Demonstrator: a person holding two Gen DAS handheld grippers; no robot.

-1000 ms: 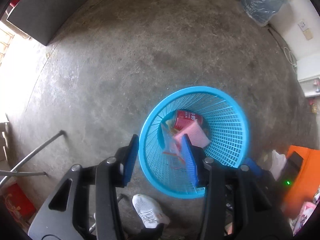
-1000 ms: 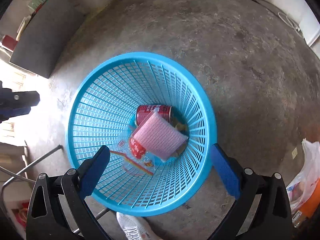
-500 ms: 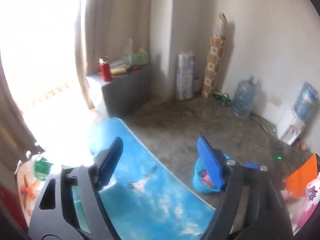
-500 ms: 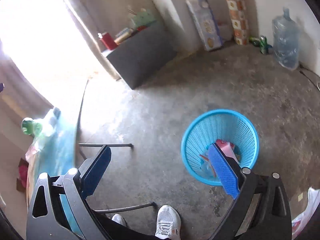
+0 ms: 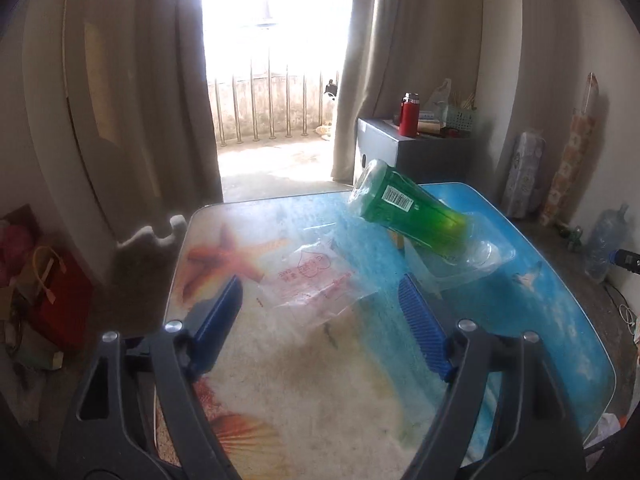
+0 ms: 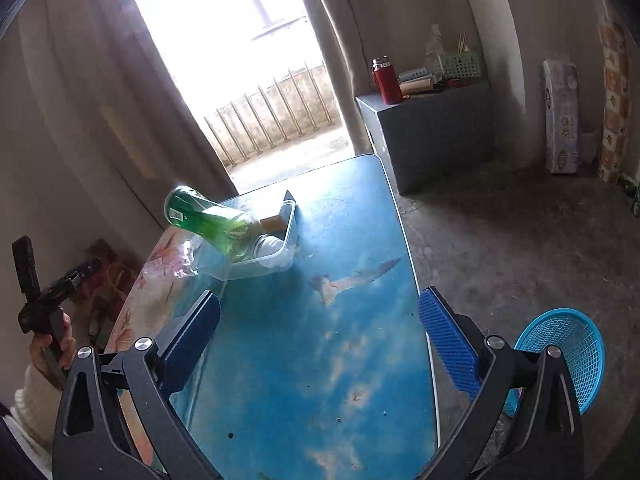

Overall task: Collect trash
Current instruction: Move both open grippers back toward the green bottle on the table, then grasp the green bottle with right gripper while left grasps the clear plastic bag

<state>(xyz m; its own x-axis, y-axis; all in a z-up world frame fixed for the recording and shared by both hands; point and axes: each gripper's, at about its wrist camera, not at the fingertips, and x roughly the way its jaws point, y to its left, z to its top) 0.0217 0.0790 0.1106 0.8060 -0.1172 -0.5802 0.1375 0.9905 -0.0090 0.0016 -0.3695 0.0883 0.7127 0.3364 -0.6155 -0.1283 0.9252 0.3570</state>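
A green plastic bottle (image 5: 412,212) (image 6: 208,220) lies tilted, neck down, in a clear plastic tray (image 5: 472,264) (image 6: 276,256) at the far side of the beach-print table (image 5: 320,392) (image 6: 304,360). In front of it lies a clear plastic bag with red print (image 5: 316,284). My left gripper (image 5: 320,304) hangs open above the table, the bag showing between its fingers without touching them. My right gripper (image 6: 320,312) is open and empty over the blue part of the table. The blue mesh basket (image 6: 572,356) stands on the floor to the right.
A grey cabinet (image 5: 420,156) (image 6: 436,136) with a red flask (image 6: 387,82) stands behind the table beside the curtained balcony door. A pale foam block (image 5: 144,272) and a red bag (image 5: 60,300) sit left of the table. A hand (image 6: 48,348) shows at the left edge.
Both views have swung up from the basket on the floor to the table top. The left jaws stand wider than a second ago. The basket is now low at the right.
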